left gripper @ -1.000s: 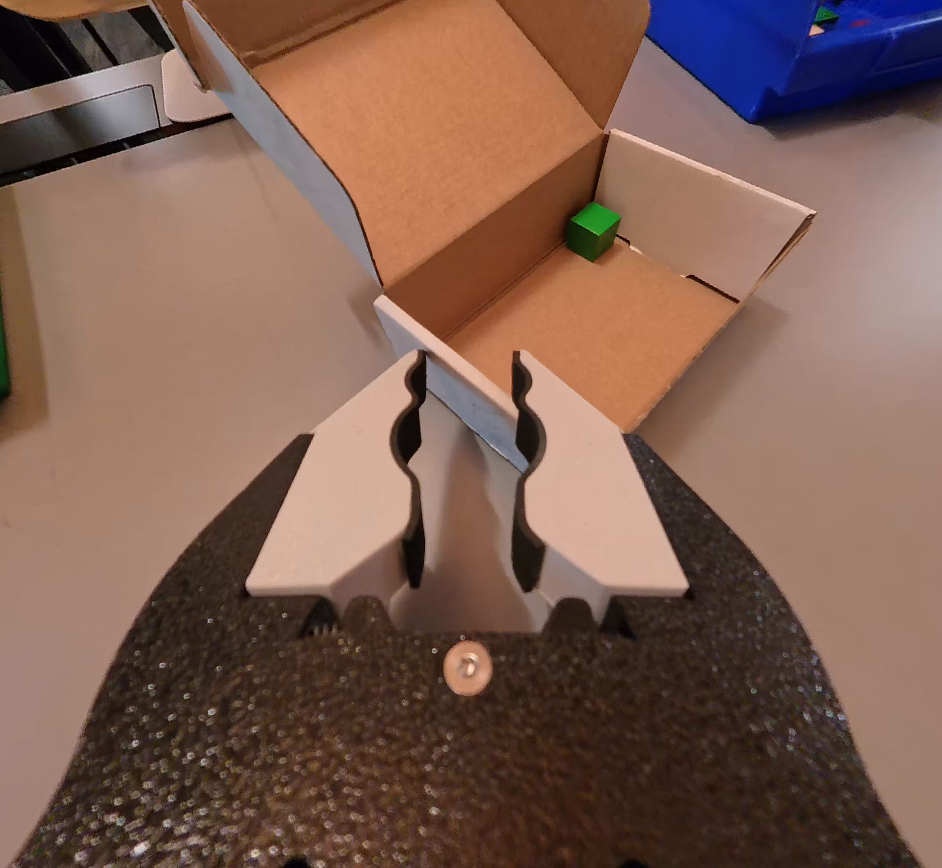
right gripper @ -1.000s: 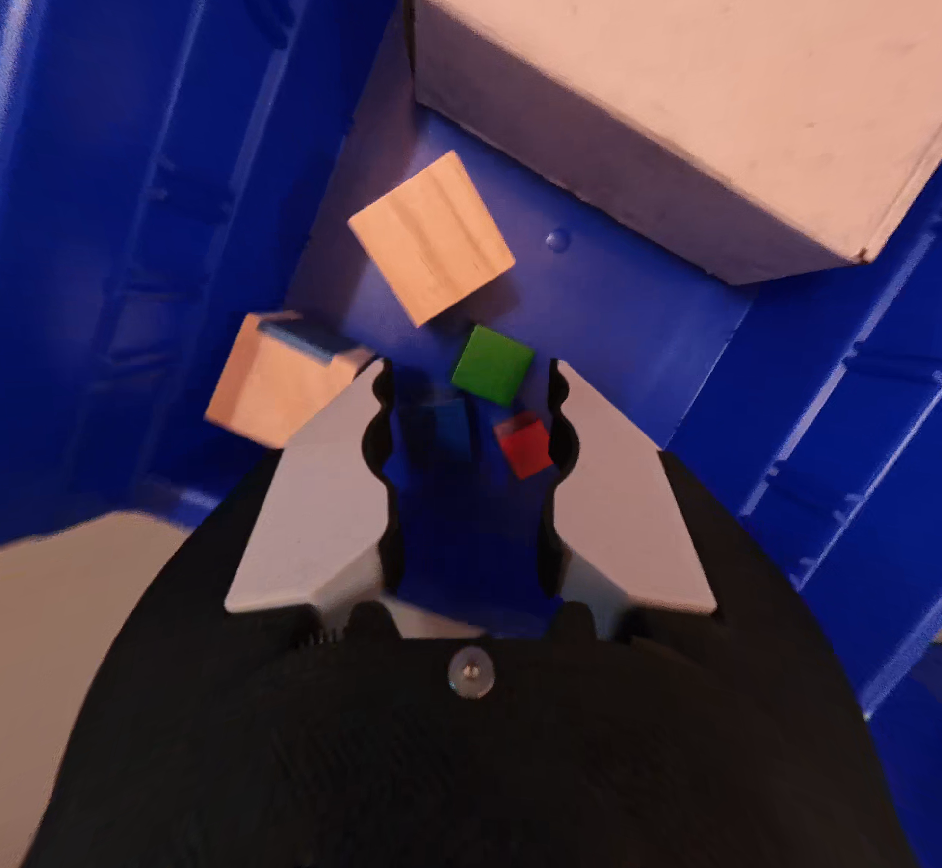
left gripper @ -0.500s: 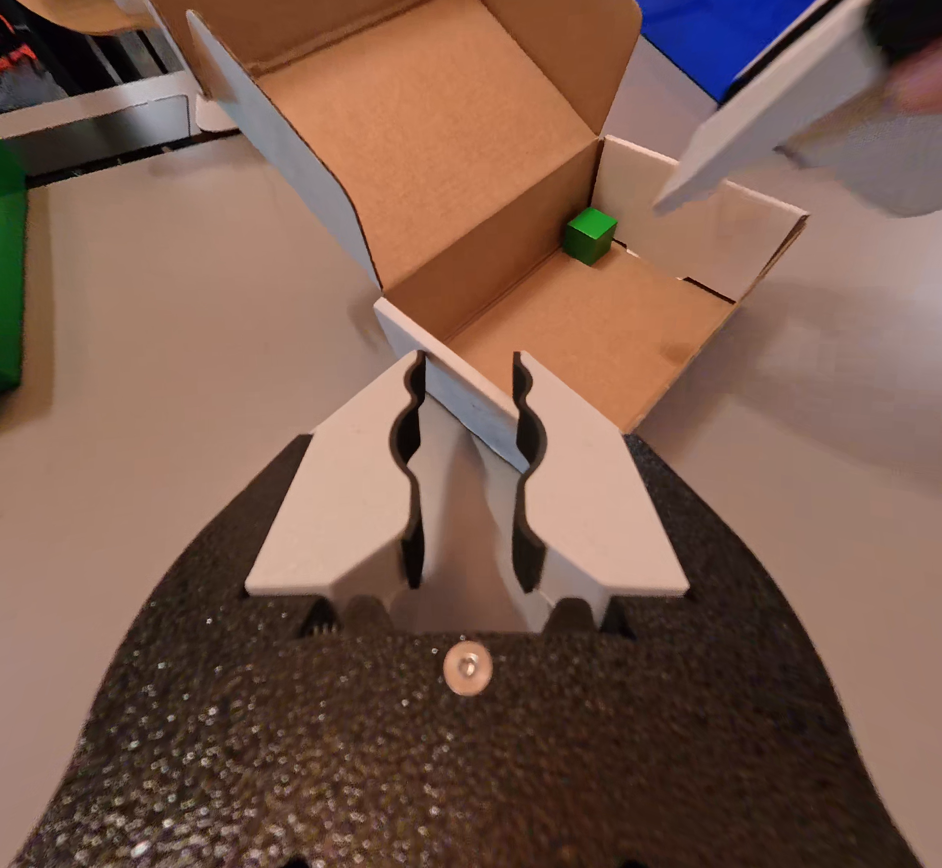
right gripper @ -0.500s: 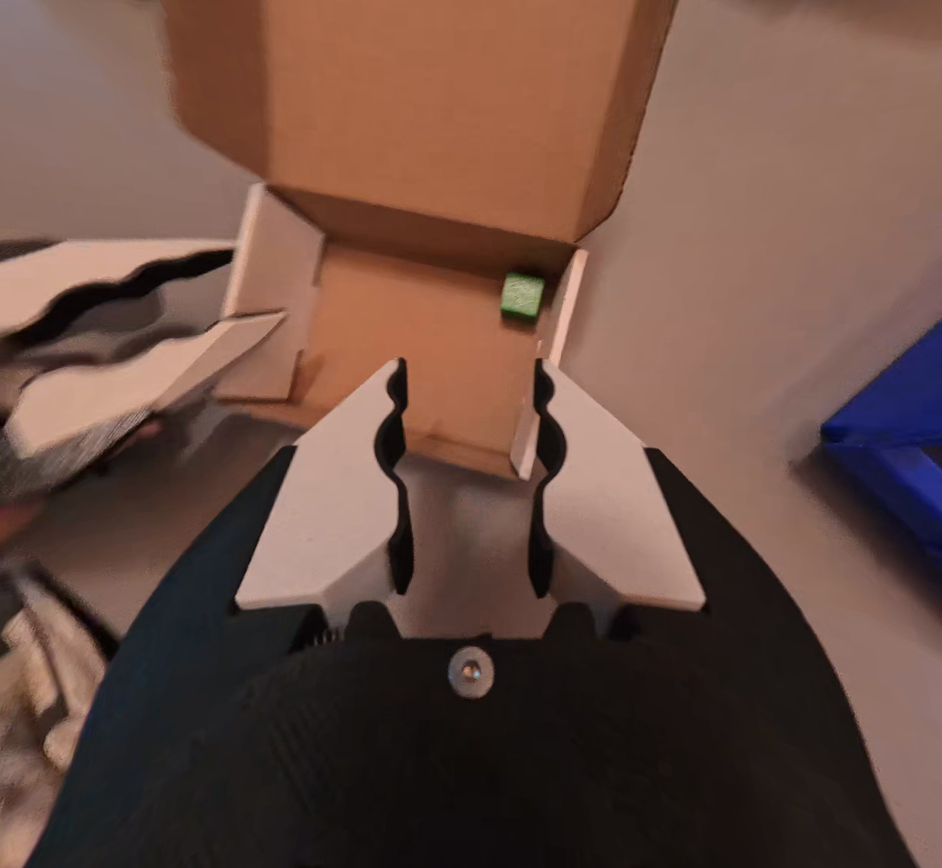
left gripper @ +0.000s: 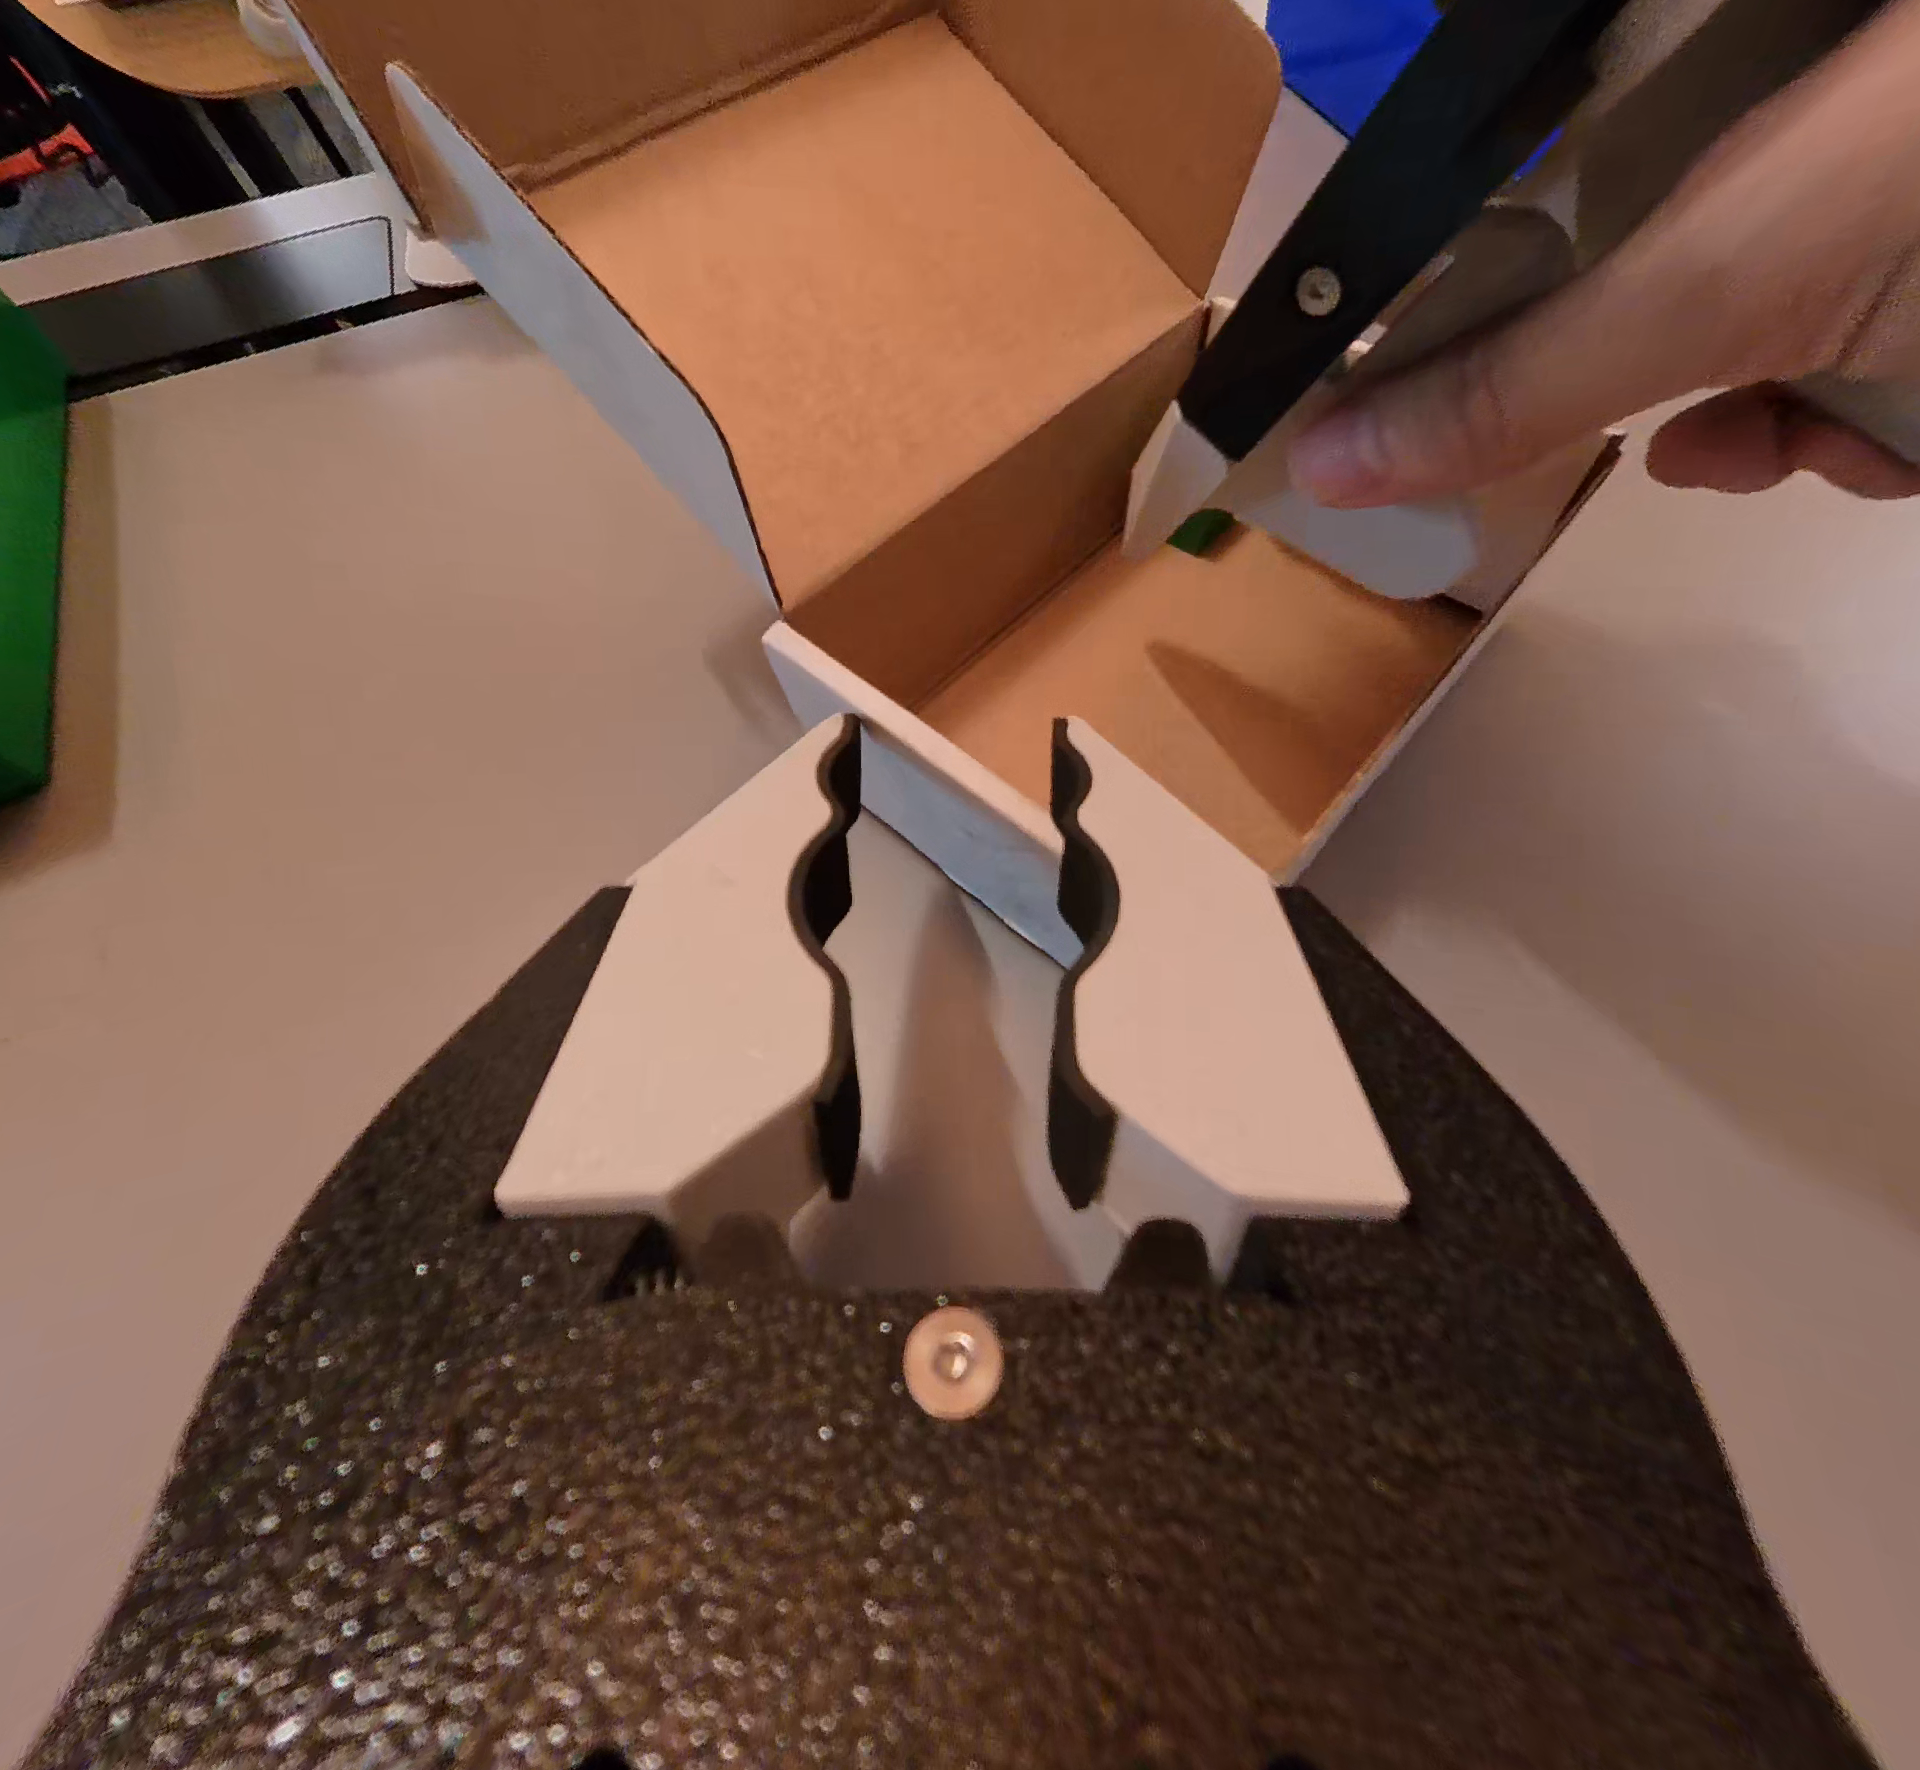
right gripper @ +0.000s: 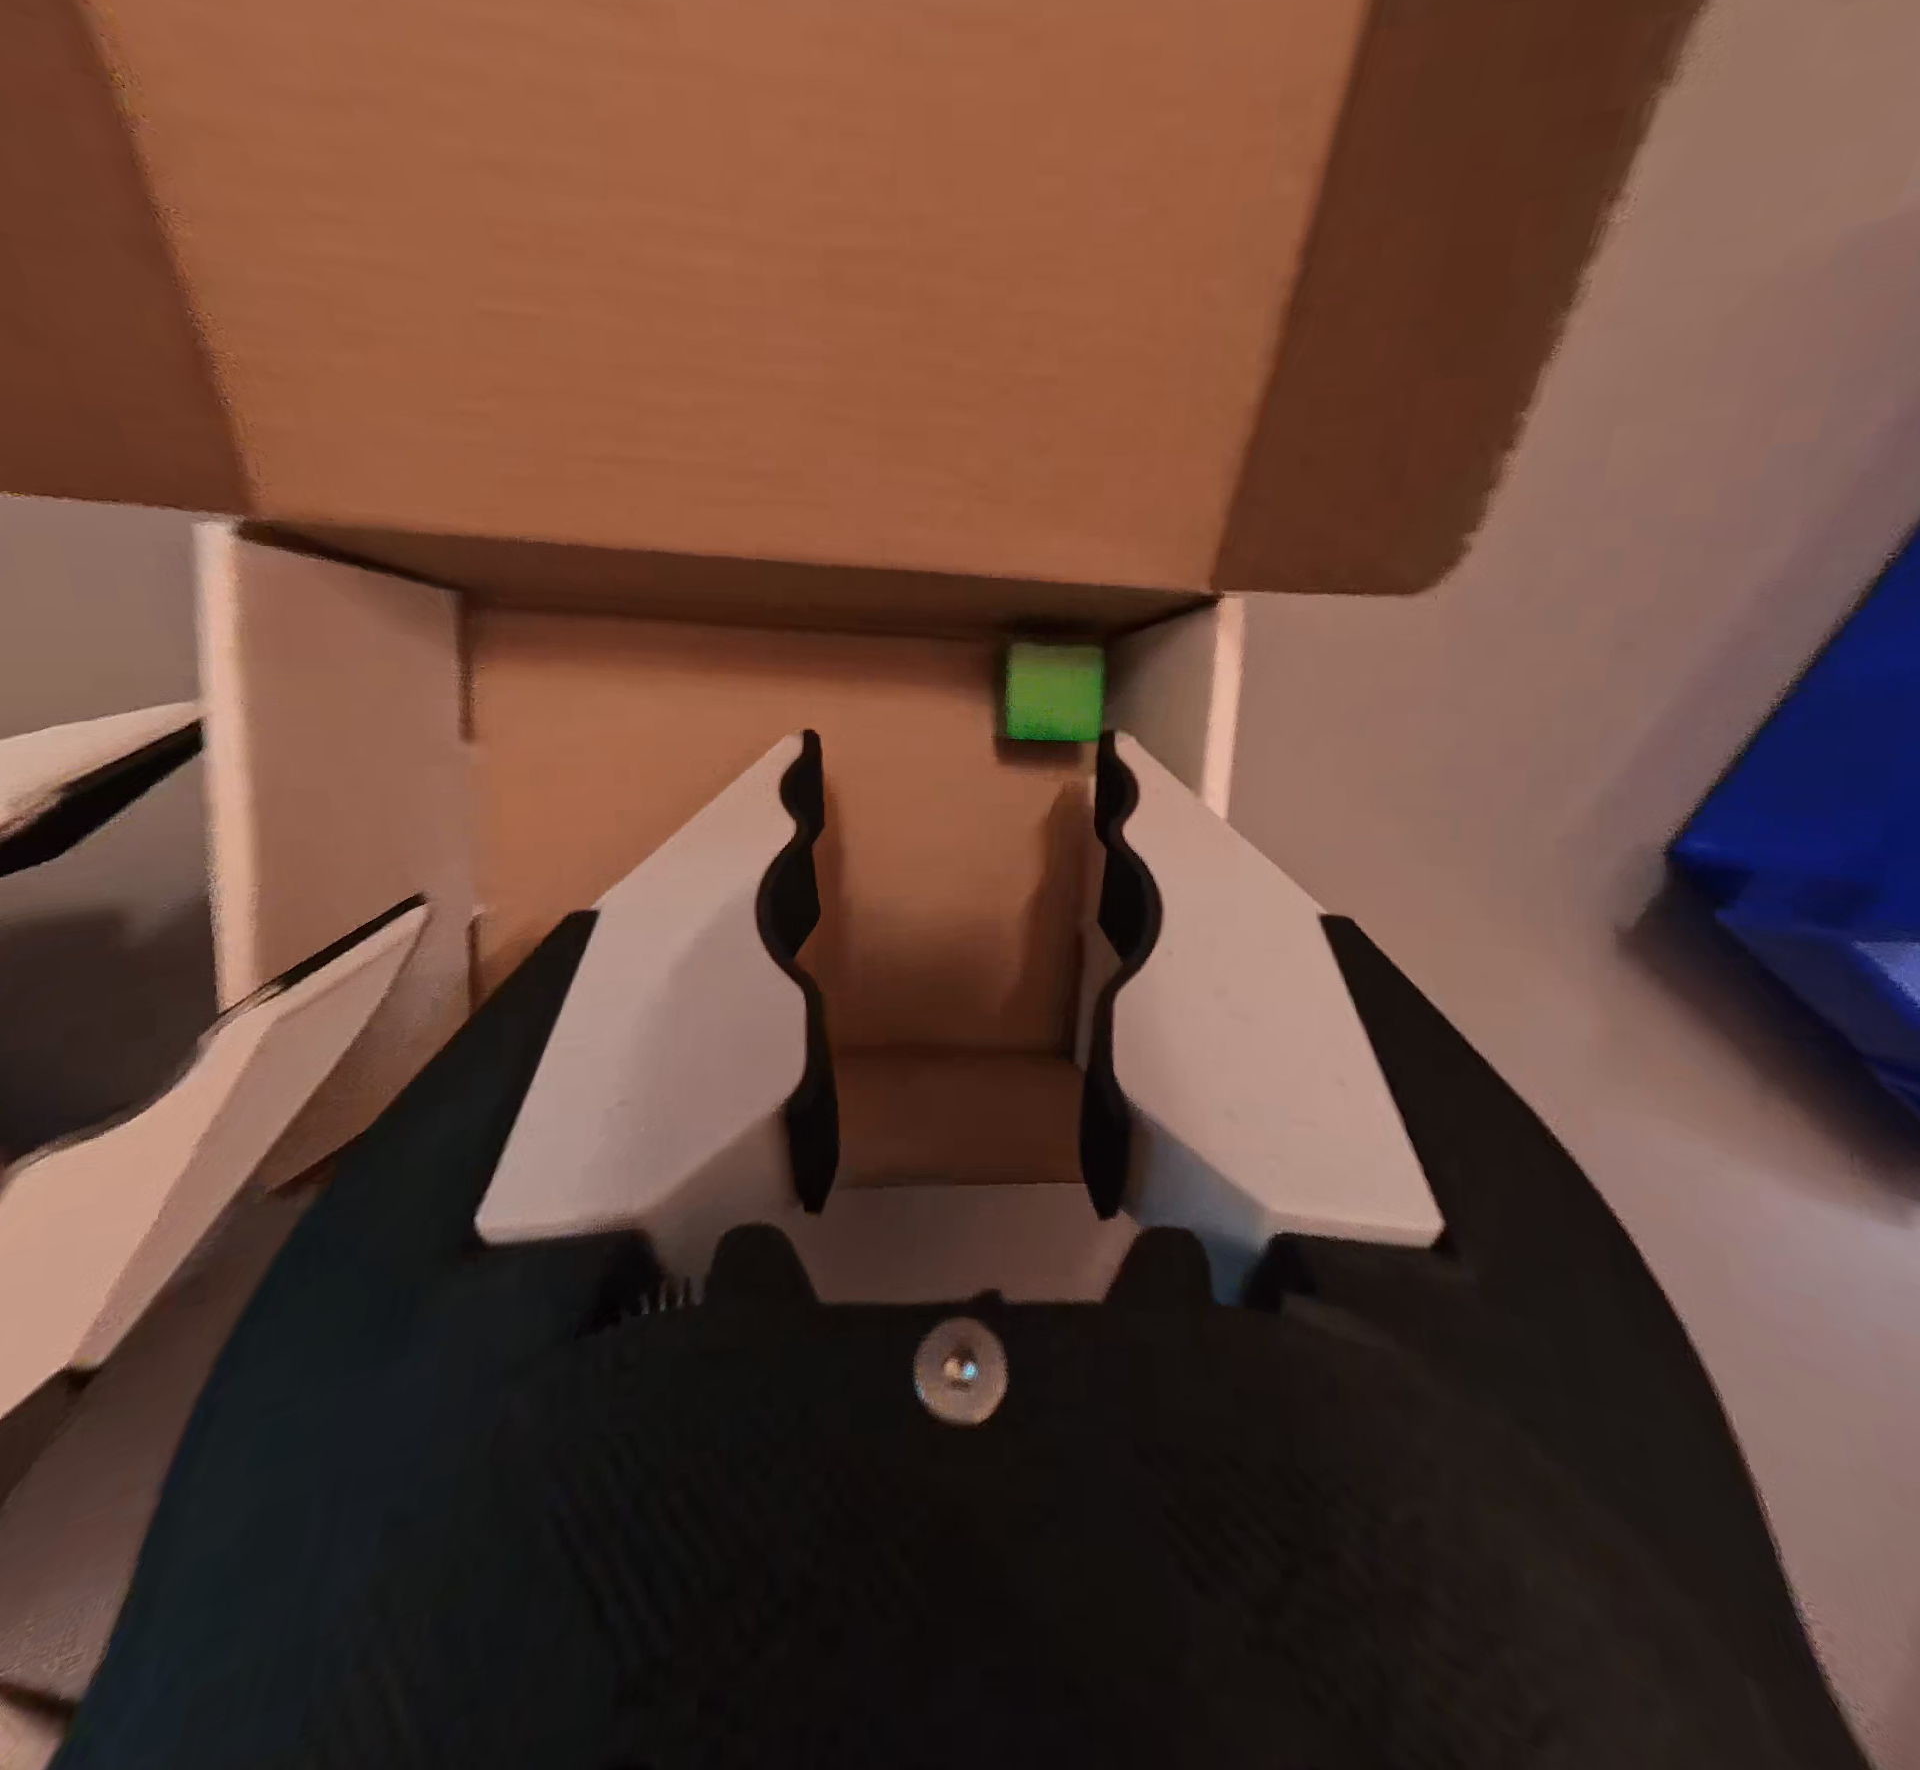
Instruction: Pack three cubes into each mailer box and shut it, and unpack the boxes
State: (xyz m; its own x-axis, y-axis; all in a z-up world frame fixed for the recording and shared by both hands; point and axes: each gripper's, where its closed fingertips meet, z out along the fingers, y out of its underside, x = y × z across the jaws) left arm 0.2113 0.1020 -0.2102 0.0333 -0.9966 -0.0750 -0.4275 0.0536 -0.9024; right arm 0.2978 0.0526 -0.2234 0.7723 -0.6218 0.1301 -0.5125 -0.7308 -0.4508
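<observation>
Right hand-held gripper angled down into mailer box, parted, empty; left hand-held gripper parted astride box corner.

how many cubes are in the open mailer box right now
1. A green cube sits on the floor of the mailer box, in the back corner by the lid hinge and a side wall. The right gripper reaching in may hide part of the floor.

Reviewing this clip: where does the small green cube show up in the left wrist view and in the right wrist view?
Left wrist view: the green cube is right of centre in the box's far corner, mostly hidden behind the right claw.
Right wrist view: the cube sits above centre, in the back right corner, fully visible.
Shared landmark: the open mailer box's raised brown lid.
</observation>
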